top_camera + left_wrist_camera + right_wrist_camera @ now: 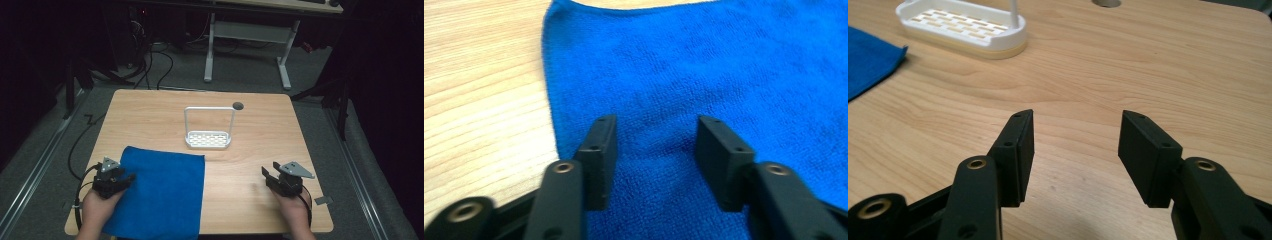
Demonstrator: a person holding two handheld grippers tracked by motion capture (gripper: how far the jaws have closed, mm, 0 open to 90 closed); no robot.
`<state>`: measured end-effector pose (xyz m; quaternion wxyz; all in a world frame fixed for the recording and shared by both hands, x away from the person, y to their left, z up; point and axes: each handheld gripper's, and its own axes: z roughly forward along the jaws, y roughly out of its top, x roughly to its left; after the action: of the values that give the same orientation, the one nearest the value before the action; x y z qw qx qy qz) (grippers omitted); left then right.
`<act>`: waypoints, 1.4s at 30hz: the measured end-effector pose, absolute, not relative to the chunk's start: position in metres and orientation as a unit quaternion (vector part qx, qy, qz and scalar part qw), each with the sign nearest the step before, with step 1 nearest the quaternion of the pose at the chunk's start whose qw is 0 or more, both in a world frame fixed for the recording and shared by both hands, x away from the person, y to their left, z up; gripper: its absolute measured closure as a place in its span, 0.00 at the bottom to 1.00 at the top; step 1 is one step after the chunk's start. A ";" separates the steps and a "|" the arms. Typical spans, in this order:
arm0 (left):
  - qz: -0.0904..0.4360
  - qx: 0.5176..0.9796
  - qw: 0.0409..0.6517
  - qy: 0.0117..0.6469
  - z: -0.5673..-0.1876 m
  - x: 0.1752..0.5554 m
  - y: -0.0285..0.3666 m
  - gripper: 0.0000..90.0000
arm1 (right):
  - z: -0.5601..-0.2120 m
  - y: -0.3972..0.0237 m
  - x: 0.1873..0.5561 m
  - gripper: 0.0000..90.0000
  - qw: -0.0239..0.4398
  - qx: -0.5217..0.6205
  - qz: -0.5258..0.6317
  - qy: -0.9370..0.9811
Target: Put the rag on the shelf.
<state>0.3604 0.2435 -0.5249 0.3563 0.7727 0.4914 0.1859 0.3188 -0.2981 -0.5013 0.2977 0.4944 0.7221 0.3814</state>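
A blue cloth [160, 190] lies flat on the front left of the wooden table [260, 140]. My left gripper [126, 179] hovers over the cloth's left edge, open, with the blue cloth [704, 75] under and between its jaws. A white slotted rack [208, 139] with a tall wire hoop handle stands at the table's middle. My right gripper [266, 176] is open over bare wood at the front right, nothing between its jaws. In the right gripper view the rack [963, 27] sits far left, with the cloth's corner [868, 60] at the left edge.
A small round hole [238, 105] is in the tabletop behind the rack. Cables trail from both grippers off the front edge. Beyond the table stand a white desk frame [250, 45] and floor cables.
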 end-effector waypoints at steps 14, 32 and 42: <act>0.188 0.757 0.374 0.501 -0.519 0.356 0.254 0.57 | -0.505 -0.291 0.324 0.54 0.283 0.489 0.380 0.732; 0.183 0.761 0.355 0.512 -0.522 0.342 0.277 0.77 | -0.506 -0.209 0.321 0.78 0.220 0.381 0.414 0.797; 0.180 0.777 0.340 0.499 -0.526 0.319 0.273 0.94 | -0.516 -0.139 0.326 1.00 0.142 0.277 0.400 0.862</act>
<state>0.3191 0.2731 -0.5264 0.3396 0.7768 0.4988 0.1804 0.3262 -0.1393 -0.5156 0.1420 0.2768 0.8620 0.4001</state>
